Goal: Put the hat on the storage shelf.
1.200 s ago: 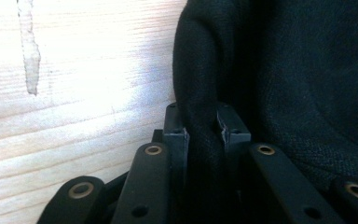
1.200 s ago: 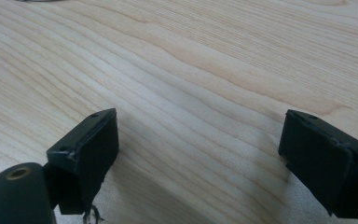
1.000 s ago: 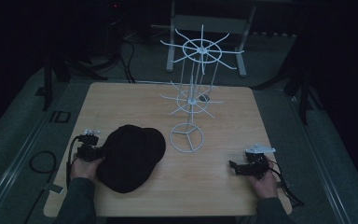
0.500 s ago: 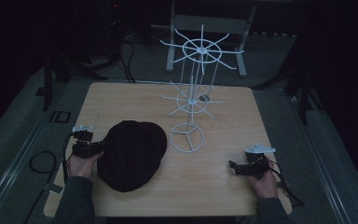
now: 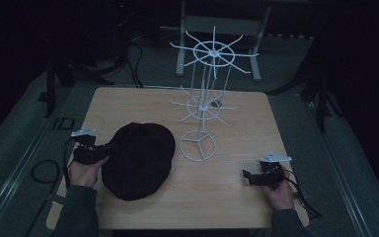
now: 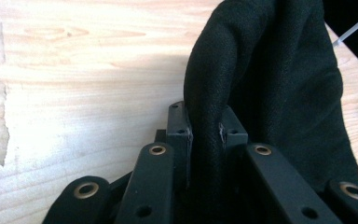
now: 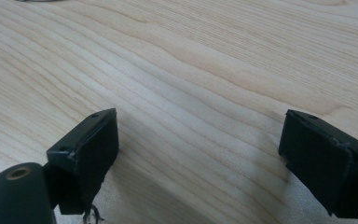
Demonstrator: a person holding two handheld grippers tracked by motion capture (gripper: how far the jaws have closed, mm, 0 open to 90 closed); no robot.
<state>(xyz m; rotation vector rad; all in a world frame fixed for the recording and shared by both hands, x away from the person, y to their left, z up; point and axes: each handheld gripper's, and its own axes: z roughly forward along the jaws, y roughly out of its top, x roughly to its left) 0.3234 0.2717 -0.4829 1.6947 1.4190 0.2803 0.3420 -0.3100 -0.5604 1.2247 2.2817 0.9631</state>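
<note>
- Change noted: against the high view of a second ago, the left gripper (image 5: 109, 148) is closer in on the black cap (image 5: 138, 160), which has shifted slightly toward the person's left and bunched at its near-left edge.
- The right gripper (image 5: 246, 176) has not moved in that interval; it rests low on the table (image 5: 237, 118) near the front right corner.
- Meaning for the work: judged from this, the grasp on the cap is now made and the next step is likely a lift toward the white wire rack (image 5: 203, 106). The cap is not yet raised as a whole; most of it lies on the wood.
- Left gripper state: in the left gripper view its jaws are clamped on a raised fold of the cap (image 6: 270, 93), cloth pressed between both pads, with only the fabric's thickness separating them.
- Right gripper state: in the right gripper view (image 7: 198, 149) the jaws stand wide apart over bare wood, gripping nothing.
- Location of the cap: front left part of the table, just beside the rack's ring base, apparently not touching it; well apart from the right gripper.
- Risk observed: the hold is on one thin fold only; the cap may sag or slip when lifted.
</note>
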